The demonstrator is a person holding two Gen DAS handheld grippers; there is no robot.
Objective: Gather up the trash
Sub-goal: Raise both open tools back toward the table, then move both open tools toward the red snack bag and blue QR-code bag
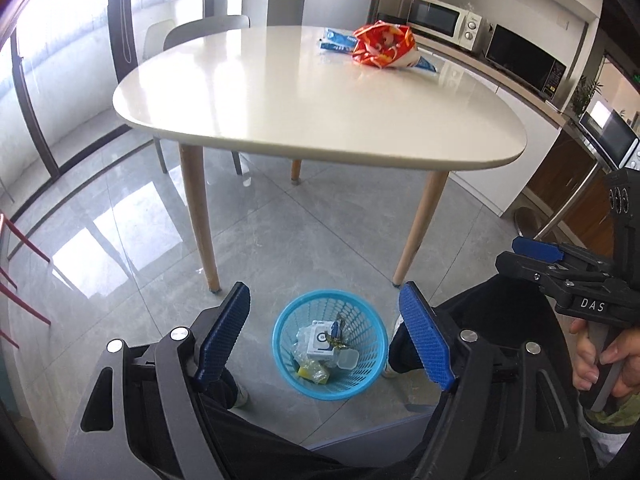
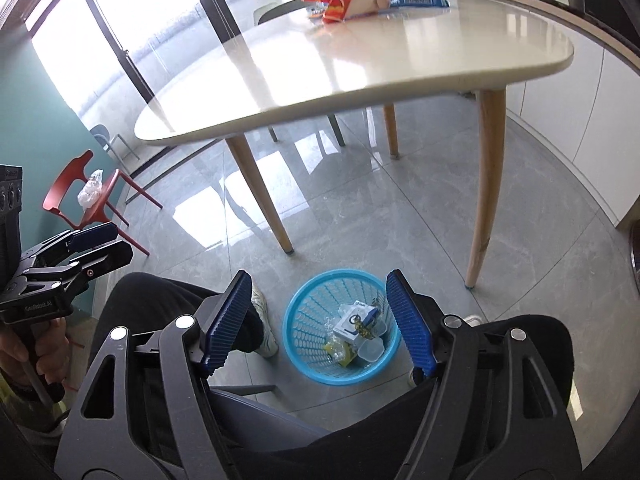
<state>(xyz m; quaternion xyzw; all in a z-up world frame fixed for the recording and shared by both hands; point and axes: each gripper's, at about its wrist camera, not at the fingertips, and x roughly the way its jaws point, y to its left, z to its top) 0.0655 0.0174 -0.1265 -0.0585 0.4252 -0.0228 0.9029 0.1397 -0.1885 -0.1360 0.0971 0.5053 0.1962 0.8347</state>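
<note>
A blue mesh basket point(image 1: 280, 320) stands on the grey floor between a seated person's feet. It holds a white box point(image 1: 320, 340), clear plastic and a yellow scrap. My left gripper point(image 1: 324, 292) hangs above the basket, open, with nothing between its blue pads. My right gripper point(image 2: 319, 280) is also above the basket point(image 2: 296, 320), open and holding nothing. On the far side of the white table point(image 1: 320, 112) lie an orange snack bag point(image 1: 384, 46) and a blue packet point(image 1: 336, 40). Each gripper also shows at the edge of the other's view: the right gripper point(image 1: 508, 253) and the left gripper point(image 2: 120, 240).
Wooden table legs point(image 1: 200, 220) stand just beyond the basket. A red chair point(image 2: 80, 196) at left carries crumpled white plastic point(image 2: 91, 192). A grey chair point(image 1: 204, 28) sits behind the table. A counter with a microwave point(image 1: 444, 20) runs along the right. The person's black-trousered legs point(image 2: 168, 300) flank the basket.
</note>
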